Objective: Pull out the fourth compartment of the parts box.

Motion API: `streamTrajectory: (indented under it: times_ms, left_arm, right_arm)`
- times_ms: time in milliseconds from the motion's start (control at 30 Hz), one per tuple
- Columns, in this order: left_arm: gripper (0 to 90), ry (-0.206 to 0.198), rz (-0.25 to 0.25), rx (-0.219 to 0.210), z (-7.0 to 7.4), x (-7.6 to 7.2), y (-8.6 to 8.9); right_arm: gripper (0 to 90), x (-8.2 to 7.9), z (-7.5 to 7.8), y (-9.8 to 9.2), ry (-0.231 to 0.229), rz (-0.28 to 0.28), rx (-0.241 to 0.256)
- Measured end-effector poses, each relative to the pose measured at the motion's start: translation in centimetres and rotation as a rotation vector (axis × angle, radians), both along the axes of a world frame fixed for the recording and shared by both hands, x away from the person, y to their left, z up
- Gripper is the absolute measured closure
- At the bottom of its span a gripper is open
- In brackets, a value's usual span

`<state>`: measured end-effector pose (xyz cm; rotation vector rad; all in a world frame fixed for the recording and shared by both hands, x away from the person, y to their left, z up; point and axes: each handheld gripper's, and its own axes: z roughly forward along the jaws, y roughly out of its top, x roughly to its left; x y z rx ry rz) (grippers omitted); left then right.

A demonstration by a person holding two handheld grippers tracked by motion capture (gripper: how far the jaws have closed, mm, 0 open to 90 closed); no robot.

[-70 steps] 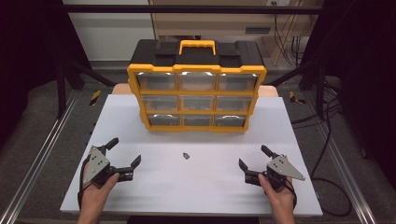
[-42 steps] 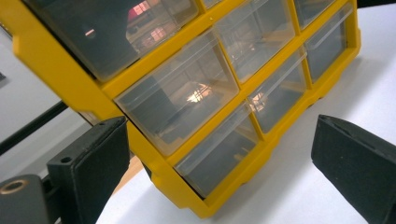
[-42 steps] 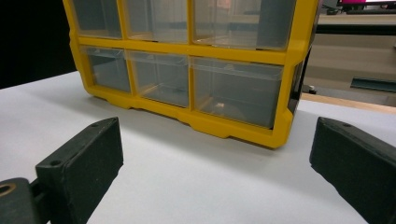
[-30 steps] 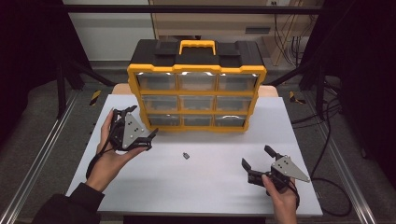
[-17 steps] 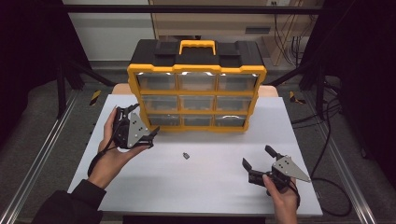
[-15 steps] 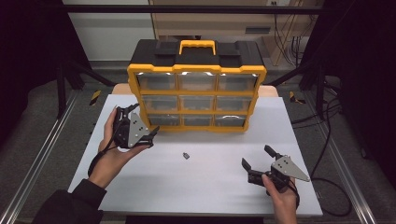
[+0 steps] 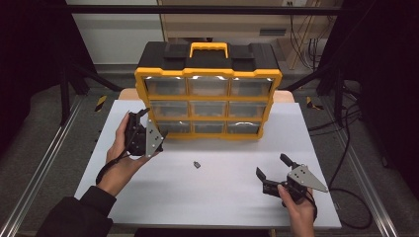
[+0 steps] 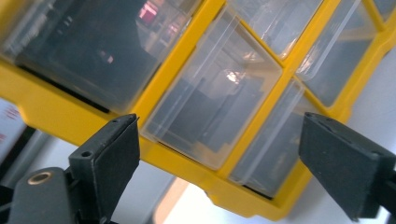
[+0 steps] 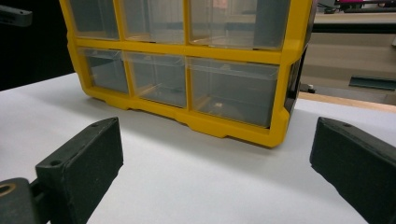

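organizer (image 7: 207,94): sits at the far middle of the white table (image 7: 222,197), yellow frame, black lid, yellow handle on top; looks bulky and rigid, likely too heavy to shift with 1 gripper
drawers: 9 in a 3 by 3 grid, clear hard plastic, thin-walled and glossy; i'd guess light, slick on the faces, and prone to skew if pulled off-centre
left gripper (image 7: 148,133): raised in the hand, tilted, jaws spread wide and empty, right up at the organizer's lower left corner
left drawer (image 8: 210,107): in the left gripper view it lies between the 2 jaws but not touched; looks empty
where to grip: judging by shape, the front lip of a drawer, pinched mid-width, is the safest hold
right gripper (image 7: 274,173): low near the table's front right, jaws parted, holding nothing, well apart from the organizer
small part (image 7: 196,164): tiny dark piece lying loose on the table between the grippers; material unclear
table: flat, matte, smooth
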<state>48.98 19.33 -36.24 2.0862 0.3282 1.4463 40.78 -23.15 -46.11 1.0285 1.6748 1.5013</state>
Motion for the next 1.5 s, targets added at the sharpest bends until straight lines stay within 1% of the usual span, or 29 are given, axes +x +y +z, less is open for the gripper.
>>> streamTrajectory:
  times_ms: [33,100,133,233,333,433,467,500,533,567,600,633,667,700,733,767,800,833,867,900,967,1000,1033,1067,1133,1233,1333,1433,1500]
  left_arm:
    - [13.2,0.0,0.0,0.0,0.0,0.0,0.0]
    - [13.3,-0.017,0.002,0.035,-0.1,0.2,-0.2]
    - [15.4,-0.02,0.0,0.043,-0.1,0.4,-0.3]
    - [16.8,-0.031,0.004,0.046,0.0,0.7,-0.5]
    - [18.5,-0.068,0.016,0.077,0.3,1.1,-0.7]
    - [21.6,-0.109,0.022,0.124,0.5,1.2,-1.0]
    - [24.1,-0.114,0.021,0.136,0.6,1.3,-1.0]
    - [24.1,-0.119,0.021,0.14,0.6,1.4,-1.1]
    - [27.1,-0.123,0.021,0.153,0.6,1.6,-1.1]
    - [28.7,-0.123,0.021,0.153,0.6,1.6,-1.1]
    - [28.7,-0.133,0.025,0.17,0.6,1.7,-1.2]
    - [32.0,-0.146,0.034,0.19,0.6,2.0,-1.1]
    - [34.6,-0.146,0.034,0.19,0.6,2.0,-1.1]
    - [34.6,-0.145,0.036,0.193,0.6,2.2,-1.0]
    - [39.5,-0.148,0.031,0.204,0.5,2.3,-1.0]
    - [43.6,-0.155,0.031,0.227,0.5,2.5,-1.0]
    - [45.0,-0.162,0.035,0.255,0.4,2.6,-1.0]
    - [45.9,-0.17,0.039,0.269,0.2,2.7,-1.1]
    - [46.7,-0.18,0.042,0.277,0.2,2.8,-1.1]
    - [49.5,-0.186,0.044,0.284,0.1,2.9,-1.1]
    - [50.9,-0.193,0.05,0.291,0.0,3.0,-1.2]
    - [55.4,-0.198,0.05,0.317,-0.2,3.2,-1.3]
    - [57.8,-0.198,0.05,0.317,-0.2,3.2,-1.3]
    - [58.4,-0.209,0.05,0.339,-0.3,3.2,-1.3]
    - [59.7,-0.221,0.06,0.36,-0.7,3.4,-1.5]
    - [60.3,-0.234,0.063,0.367,-0.7,3.5,-1.6]
    - [61.6,-0.261,0.061,0.399,-0.9,3.5,-1.7]
    - [63.4,-0.275,0.057,0.414,-1.1,3.4,-1.8]
    - [64.5,-0.275,0.052,0.417,-1.1,3.4,-1.9]
  right_arm:
    - [3.0,0.0,0.0,0.0,0.0,0.0,0.0]
    - [3.0,-0.1,0.1,-0.1,-0.004,-0.002,-0.001]
    - [3.0,-0.1,0.1,-0.2,-0.004,-0.005,0.0]
    - [3.0,-0.2,0.1,-0.2,0.0,-0.007,0.004]
    - [2.9,-0.2,0.1,-0.3,-0.001,-0.011,0.007]
    - [3.0,-0.1,0.0,-0.2,0.0,-0.007,0.002]
    - [3.0,0.0,0.0,-0.2,0.002,-0.004,0.0]
    - [3.0,0.0,0.0,-0.2,0.002,-0.004,0.0]
    - [3.0,0.0,0.0,-0.2,0.001,-0.004,0.0]
    - [3.0,0.0,0.0,-0.2,0.001,-0.004,0.0]
    - [3.0,0.0,0.0,-0.2,-0.001,-0.005,0.001]
    - [3.0,-0.1,0.0,-0.2,-0.001,-0.005,0.001]
    - [3.0,-0.1,0.0,-0.2,0.0,-0.004,0.002]
    - [3.0,-0.1,0.0,-0.2,0.0,-0.004,0.002]
    - [3.0,-0.1,0.0,-0.2,0.0,-0.005,0.002]
    - [3.0,0.0,0.0,-0.2,0.001,-0.006,0.002]
    - [3.0,0.0,0.0,-0.2,0.002,-0.005,0.001]
    - [3.0,0.0,0.0,-0.1,0.004,-0.004,0.002]
    - [3.0,0.0,0.0,-0.1,0.003,-0.004,0.001]
    - [2.9,0.0,0.0,-0.1,0.004,-0.002,-0.002]
    - [3.0,0.0,0.0,-0.1,0.003,-0.002,0.0]
    - [2.9,0.0,-0.1,-0.2,0.007,-0.004,0.003]
    - [2.9,0.0,-0.1,-0.2,0.007,-0.004,0.003]
    - [2.6,0.0,0.0,-0.2,0.006,-0.008,0.004]
    - [2.6,0.0,0.0,-0.3,0.006,-0.009,0.005]
    - [2.6,0.0,-0.1,-0.3,0.006,-0.011,0.004]
    - [2.6,0.0,0.0,-0.4,0.005,-0.01,0.005]
    - [2.6,0.0,0.0,-0.4,0.005,-0.01,0.003]
    - [2.6,0.0,0.0,-0.4,0.006,-0.011,0.004]
